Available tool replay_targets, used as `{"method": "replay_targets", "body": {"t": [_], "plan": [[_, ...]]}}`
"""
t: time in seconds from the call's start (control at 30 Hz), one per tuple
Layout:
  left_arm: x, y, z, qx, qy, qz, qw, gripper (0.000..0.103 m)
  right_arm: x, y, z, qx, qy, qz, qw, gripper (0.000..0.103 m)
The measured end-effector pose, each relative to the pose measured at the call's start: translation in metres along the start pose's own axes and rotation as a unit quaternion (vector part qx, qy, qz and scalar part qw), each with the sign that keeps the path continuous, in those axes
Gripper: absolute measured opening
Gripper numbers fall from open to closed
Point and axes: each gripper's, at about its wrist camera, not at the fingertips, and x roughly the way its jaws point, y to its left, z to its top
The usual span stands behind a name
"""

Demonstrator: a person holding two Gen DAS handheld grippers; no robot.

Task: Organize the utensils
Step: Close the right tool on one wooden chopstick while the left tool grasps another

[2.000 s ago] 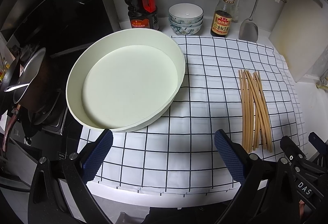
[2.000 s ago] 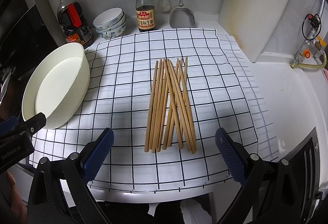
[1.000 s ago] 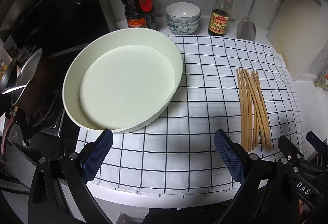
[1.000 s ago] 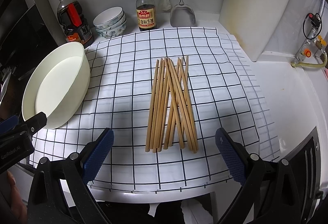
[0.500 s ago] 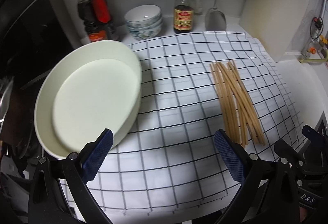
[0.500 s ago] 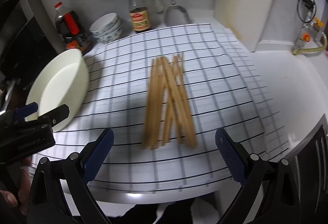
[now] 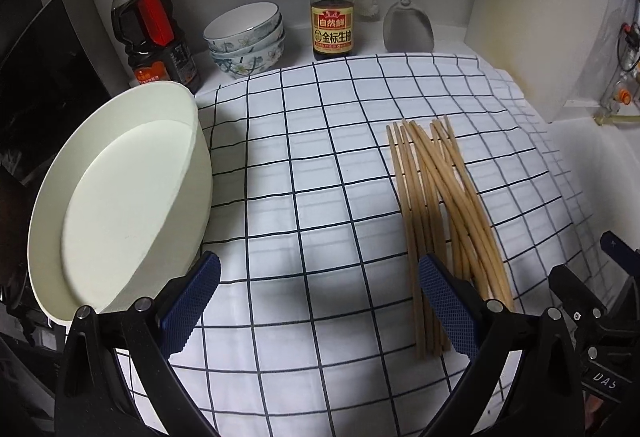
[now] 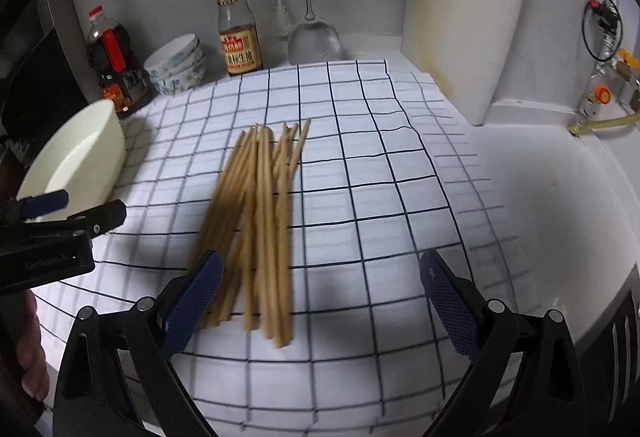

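Note:
Several wooden chopsticks [image 7: 438, 197] lie in a loose bundle on the white checked cloth [image 7: 312, 165]; they also show in the right wrist view [image 8: 256, 213]. A large white round basin [image 7: 116, 197] stands at the cloth's left edge, also seen in the right wrist view [image 8: 76, 161]. My left gripper [image 7: 320, 297] is open and empty, low over the cloth, its right finger beside the near ends of the chopsticks. My right gripper [image 8: 320, 297] is open and empty, its left finger over the near ends of the chopsticks.
At the back stand an oil bottle [image 7: 150, 37], stacked bowls [image 7: 246, 35], a soy sauce bottle [image 7: 332, 1] and a hanging metal spatula [image 7: 408, 17]. A white cutting board [image 7: 536, 21] leans at the right. A gas hose fitting [image 8: 600, 93] sits far right.
Both grippers have moved forward and lower toward the chopsticks. The left one swung right, away from the basin. Both stay open and empty.

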Motion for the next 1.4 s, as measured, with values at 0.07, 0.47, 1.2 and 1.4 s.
{"method": "replay_targets", "body": {"t": [0.07, 0.47, 1.2, 1.4], "plan": [[0.007, -0.003, 0.001, 0.004, -0.003, 0.002, 1.0000, 0.097, 0.012, -0.003, 0.003, 0.003, 0.014, -0.005, 1.000, 0.094], [0.055, -0.013, 0.007, 0.005, 0.023, -0.027, 0.9993, 0.097, 0.058, 0.002, 0.015, 0.006, 0.036, -0.029, 0.999, 0.094], [0.074, -0.023, 0.010, 0.005, 0.018, -0.011, 0.9998, 0.097, 0.087, -0.004, 0.017, -0.024, 0.041, -0.071, 0.996, 0.094], [0.080, -0.026, 0.010, 0.008, 0.024, -0.008, 0.9997, 0.097, 0.088, -0.015, 0.015, -0.017, 0.043, -0.078, 0.996, 0.094]]}}
